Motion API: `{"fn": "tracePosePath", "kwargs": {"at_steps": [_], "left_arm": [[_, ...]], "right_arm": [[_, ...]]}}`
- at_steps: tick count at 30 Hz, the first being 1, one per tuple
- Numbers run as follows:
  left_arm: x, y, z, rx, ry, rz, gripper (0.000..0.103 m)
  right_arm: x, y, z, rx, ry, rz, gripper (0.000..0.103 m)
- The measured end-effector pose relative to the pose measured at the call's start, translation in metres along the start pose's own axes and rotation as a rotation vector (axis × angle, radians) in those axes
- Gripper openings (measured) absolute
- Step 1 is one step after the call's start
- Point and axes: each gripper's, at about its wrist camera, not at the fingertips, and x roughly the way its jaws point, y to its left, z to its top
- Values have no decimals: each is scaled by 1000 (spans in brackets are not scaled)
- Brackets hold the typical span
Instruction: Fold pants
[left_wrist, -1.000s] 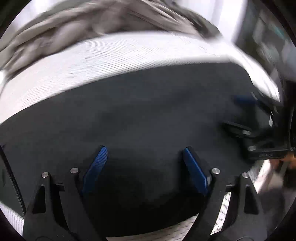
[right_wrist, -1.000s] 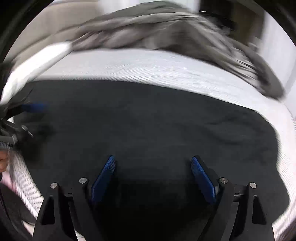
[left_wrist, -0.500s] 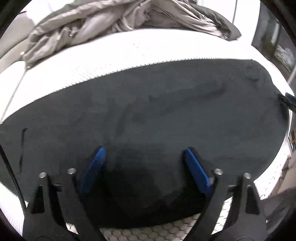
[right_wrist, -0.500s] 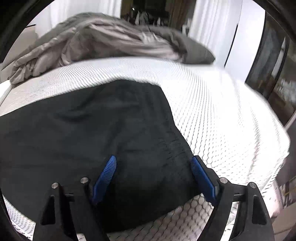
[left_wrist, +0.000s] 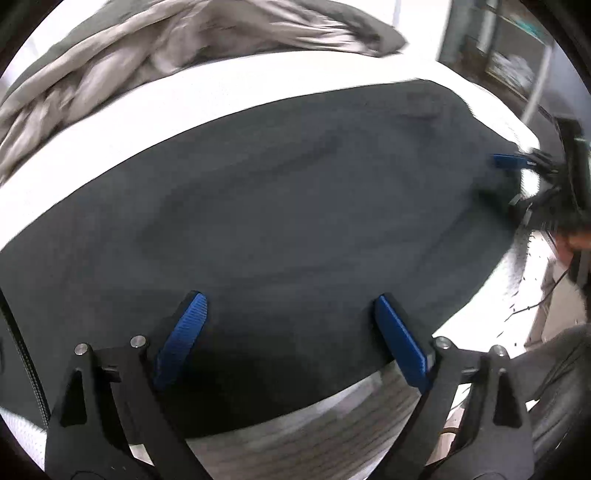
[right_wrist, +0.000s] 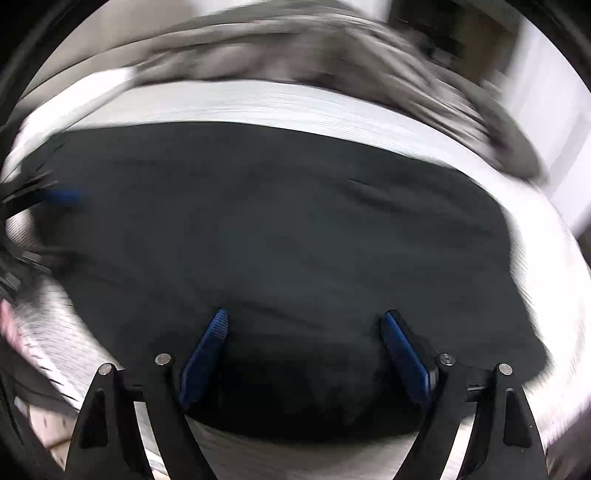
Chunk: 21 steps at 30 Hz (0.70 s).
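Note:
Black pants (left_wrist: 295, 192) lie spread flat on a white mattress (left_wrist: 229, 88). My left gripper (left_wrist: 289, 297) hovers over the pants' near edge, its jaws opening, blue pads wide apart and gripping nothing. At the far right of the left wrist view my right gripper (left_wrist: 515, 181) sits by the pants' right end. In the blurred right wrist view the pants (right_wrist: 288, 229) fill the middle. My right gripper (right_wrist: 304, 315) stands open above their near edge. The left gripper (right_wrist: 51, 225) shows at the left rim.
A crumpled grey duvet (left_wrist: 184, 48) is heaped along the far side of the mattress. Dark furniture (left_wrist: 517, 55) stands beyond the bed's right end. The mattress's near edge (left_wrist: 314, 435) runs just under my left gripper. A hand (left_wrist: 576, 240) shows at the right rim.
The left gripper's pads have spread a little wider. The right wrist view has swung back from the pants' right end to over their middle. The right gripper now reaches further into the left wrist view.

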Motion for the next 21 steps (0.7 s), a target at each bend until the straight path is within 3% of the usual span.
{"fn": "tracePosePath", "kwargs": {"at_steps": [2, 4, 5, 8, 10, 13, 16, 17, 21], "left_arm": [[-9, 36, -11, -52, 0, 42, 95], [-23, 71, -28, -117, -11, 85, 95], [-28, 86, -34, -152, -7, 124, 95], [-43, 124, -41, -223, -8, 195, 94], [-55, 135, -42, -281, -31, 204, 90], [-58, 129, -34, -294, -70, 135, 88], [-40, 111, -15, -236, -54, 122, 82], [-29, 103, -9, -219, -36, 124, 74], [-14, 93, -9, -138, -15, 167, 69]], "right_arm": [[-2, -48, -19, 95, 28, -164, 86], [-5, -83, -33, 218, 34, -240, 86], [-8, -90, -33, 271, 32, -250, 86], [-30, -78, -25, 332, -56, -121, 84], [-36, -40, -2, 272, -106, -47, 84], [-32, 38, 31, 162, -124, 38, 86], [-8, 115, 61, 106, -105, 181, 86], [2, 139, 70, 82, -82, 209, 86], [33, 208, 92, -25, -33, 245, 86]]}}
